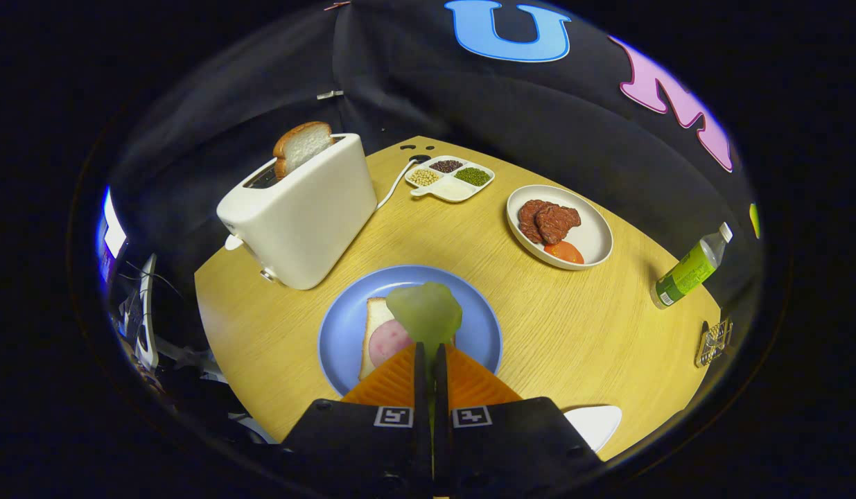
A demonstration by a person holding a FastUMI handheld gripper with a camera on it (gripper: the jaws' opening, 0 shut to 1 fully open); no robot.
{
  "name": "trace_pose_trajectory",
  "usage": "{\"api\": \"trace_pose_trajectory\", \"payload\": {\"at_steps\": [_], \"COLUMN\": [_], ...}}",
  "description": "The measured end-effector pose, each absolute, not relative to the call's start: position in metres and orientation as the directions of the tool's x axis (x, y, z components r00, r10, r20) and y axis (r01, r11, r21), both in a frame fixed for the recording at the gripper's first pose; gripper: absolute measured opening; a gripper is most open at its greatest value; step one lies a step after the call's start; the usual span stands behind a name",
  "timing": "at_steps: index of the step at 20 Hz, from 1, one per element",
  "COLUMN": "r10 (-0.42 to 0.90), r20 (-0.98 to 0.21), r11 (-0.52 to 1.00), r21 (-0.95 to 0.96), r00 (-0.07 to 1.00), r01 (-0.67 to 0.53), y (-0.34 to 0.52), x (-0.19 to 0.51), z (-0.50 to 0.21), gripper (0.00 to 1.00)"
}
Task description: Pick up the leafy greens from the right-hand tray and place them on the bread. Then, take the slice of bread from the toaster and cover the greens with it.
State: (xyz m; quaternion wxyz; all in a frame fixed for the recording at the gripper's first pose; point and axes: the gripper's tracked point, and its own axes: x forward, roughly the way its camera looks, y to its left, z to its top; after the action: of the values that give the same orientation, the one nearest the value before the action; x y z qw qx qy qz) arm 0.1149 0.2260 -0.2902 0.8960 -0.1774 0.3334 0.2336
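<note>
While my gripper (431, 350) has its fingers pressed together on the leafy greens (425, 313), the leaf hangs over the bread (374, 333) on the blue plate (344, 326), partly over a pink slice of ham (389, 341). If I let go off-centre, I reckon it could slide onto the plate (it looks limp). I count one toaster (299, 215) holding one bread slice (299, 145), one white plate (594, 232) with two meat patties (547, 220), and one bottle (689, 269).
</note>
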Motion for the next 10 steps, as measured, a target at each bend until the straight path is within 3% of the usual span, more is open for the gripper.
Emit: {"api": "trace_pose_trajectory", "payload": {"at_steps": [3,6,10], "r10": [0.268,0.257,0.239], "r20": [-0.680,-0.685,-0.699], "r11": [0.843,0.852,0.856], "r21": [-0.178,-0.173,-0.177], "r00": [0.682,0.682,0.674], "r01": [-0.508,-0.495,-0.486], "y": [0.233,0.241,0.249], "x": [0.122,0.124,0.125], "z": [-0.297,-0.303,-0.316], "gripper": [0.12,0.24,0.30]}}
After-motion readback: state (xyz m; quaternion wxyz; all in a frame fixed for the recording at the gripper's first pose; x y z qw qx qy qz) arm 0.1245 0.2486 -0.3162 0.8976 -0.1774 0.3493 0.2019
